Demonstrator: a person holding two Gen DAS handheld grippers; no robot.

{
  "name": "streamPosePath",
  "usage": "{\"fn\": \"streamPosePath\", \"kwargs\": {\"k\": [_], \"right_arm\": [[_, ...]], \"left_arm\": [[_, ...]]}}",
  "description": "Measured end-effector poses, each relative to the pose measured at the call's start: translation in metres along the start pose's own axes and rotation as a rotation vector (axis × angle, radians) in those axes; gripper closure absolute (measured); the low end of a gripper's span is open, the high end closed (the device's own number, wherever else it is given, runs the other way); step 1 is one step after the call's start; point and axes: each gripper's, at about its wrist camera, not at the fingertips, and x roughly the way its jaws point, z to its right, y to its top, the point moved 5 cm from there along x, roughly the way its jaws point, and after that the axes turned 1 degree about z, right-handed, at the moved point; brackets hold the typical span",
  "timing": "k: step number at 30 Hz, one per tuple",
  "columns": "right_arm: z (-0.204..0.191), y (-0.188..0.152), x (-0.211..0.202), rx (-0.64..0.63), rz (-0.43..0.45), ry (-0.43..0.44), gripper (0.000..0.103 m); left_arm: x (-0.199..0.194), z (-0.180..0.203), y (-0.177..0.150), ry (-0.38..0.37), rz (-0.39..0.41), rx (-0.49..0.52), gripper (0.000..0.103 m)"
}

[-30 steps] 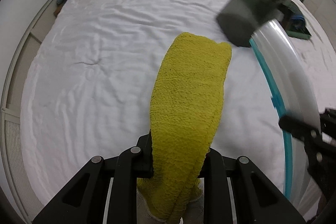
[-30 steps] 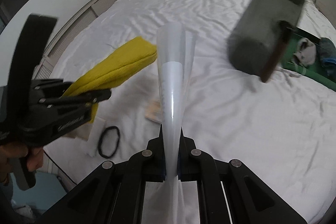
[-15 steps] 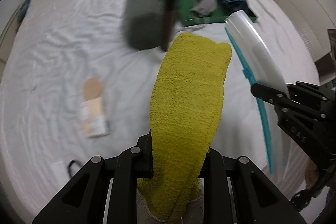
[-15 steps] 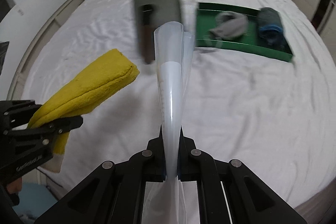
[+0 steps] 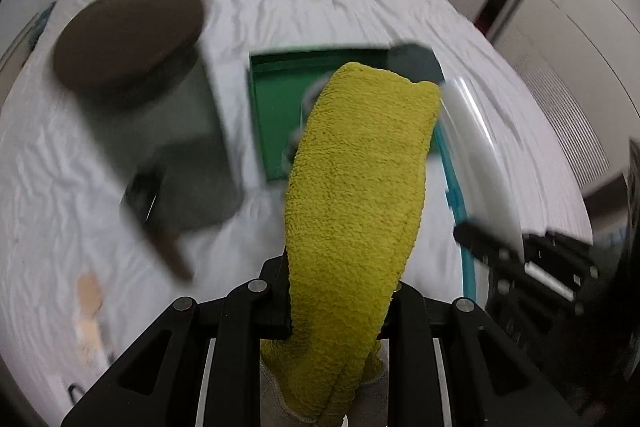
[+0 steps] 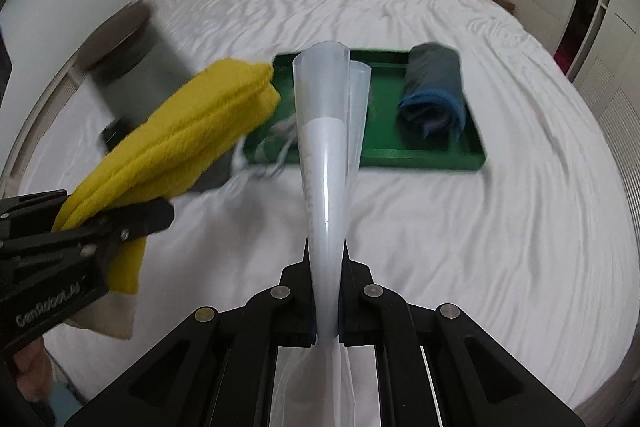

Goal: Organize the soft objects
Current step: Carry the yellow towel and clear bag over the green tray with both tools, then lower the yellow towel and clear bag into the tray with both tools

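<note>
Mid-carry: my left tool clamps the yellow towel, right tool pinches a plastic bag. Next I'd say bagging it, or dropping it in the green tray.

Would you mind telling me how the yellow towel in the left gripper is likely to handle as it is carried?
The yellow towel looks thick and folded, so it probably holds its shape beyond the left gripper. Its fuzzy pile likely resists slipping. It seems light and unlikely to roll.
</note>
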Motion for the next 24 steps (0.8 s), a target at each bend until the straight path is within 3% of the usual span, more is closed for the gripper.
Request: {"fn": "streamPosePath", "kwargs": {"k": [5,14,24], "right_arm": [[0.023,0.052,0.028,0.003,0.053,-0.029,0.097],[0.036,0.127,0.086,-0.022,0.111,-0.052,0.097],[0.033,0.154,0.185,-0.055,0.040,-0.078,0.097]], "left_arm": [[0.044,0.006,0.058,0.056,0.054,-0.049,0.084],[0.101,-0.011,0.121,0.124,0.089,-0.197,0.084],[0.154,-0.023,0.120,0.206,0.036,-0.206,0.084]]}}
